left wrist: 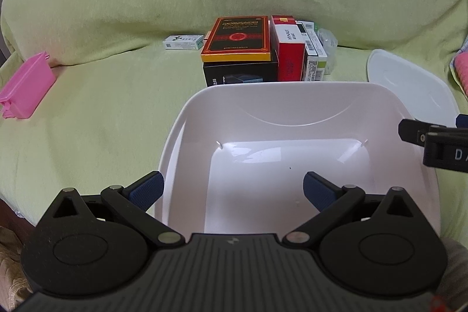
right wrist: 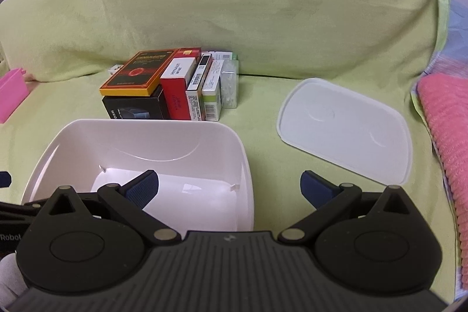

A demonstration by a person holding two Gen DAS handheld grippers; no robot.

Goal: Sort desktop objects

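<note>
On green cloth, one white bin (left wrist: 292,107) is sitting empty beside one lid (right wrist: 345,130). Behind it, about six boxes (right wrist: 163,86) are standing clustered. Left gripper (left wrist: 232,190) and right gripper (right wrist: 229,189) are both gaping apart.

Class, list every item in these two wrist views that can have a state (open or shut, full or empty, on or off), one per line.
white bin: uncovered, empty
white lid: off, flat on the green cover to the right of the bin
pink box: lying on the cover; open or shut cannot be told
left gripper: open, empty, over the bin
right gripper: open, empty
</note>
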